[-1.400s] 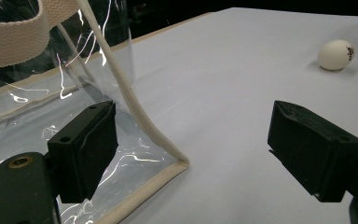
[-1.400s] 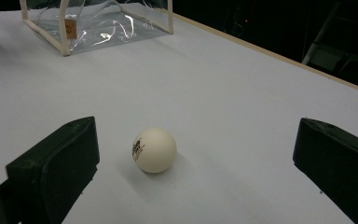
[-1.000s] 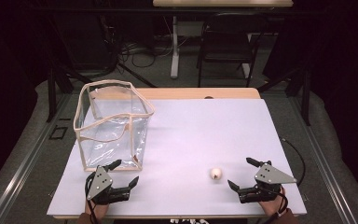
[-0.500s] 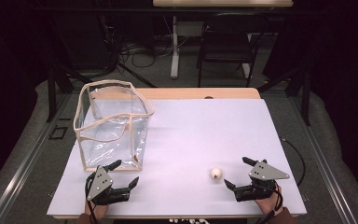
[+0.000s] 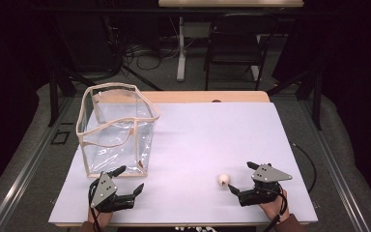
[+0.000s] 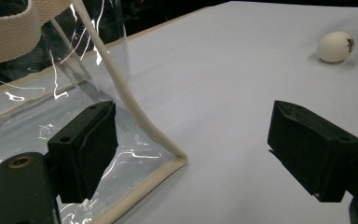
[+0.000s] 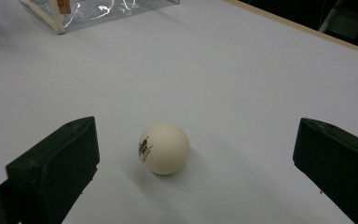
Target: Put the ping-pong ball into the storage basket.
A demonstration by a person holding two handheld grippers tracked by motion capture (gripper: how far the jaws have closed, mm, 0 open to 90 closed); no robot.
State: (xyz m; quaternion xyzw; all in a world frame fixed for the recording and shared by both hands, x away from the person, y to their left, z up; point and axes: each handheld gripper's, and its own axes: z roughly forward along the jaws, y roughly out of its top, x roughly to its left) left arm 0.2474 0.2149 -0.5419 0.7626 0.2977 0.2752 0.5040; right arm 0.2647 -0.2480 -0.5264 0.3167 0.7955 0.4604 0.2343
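A white ping-pong ball (image 5: 223, 180) (image 7: 163, 148) with a small printed mark lies on the white table (image 5: 212, 130) near its front right. My right gripper (image 5: 240, 176) (image 7: 193, 179) stands open just right of the ball; its jaws are spread wide on either side and touch nothing. A clear plastic bag (image 5: 116, 128) (image 6: 51, 93) with beige trim stands upright at the left. My left gripper (image 5: 131, 178) (image 6: 193, 149) is open at the bag's near bottom corner, with one jaw against the clear wall. The ball (image 6: 335, 46) also lies farther off in the left gripper view.
The table's front edge runs just below both hands. Behind the table's wooden far edge (image 5: 207, 96) is a dark floor with cables (image 5: 145, 53), a table leg (image 5: 180, 48) and a black chair (image 5: 234, 46).
My right gripper has shifted a little left toward the ball and turned its jaws to face it. The left gripper, bag and ball have stayed put.
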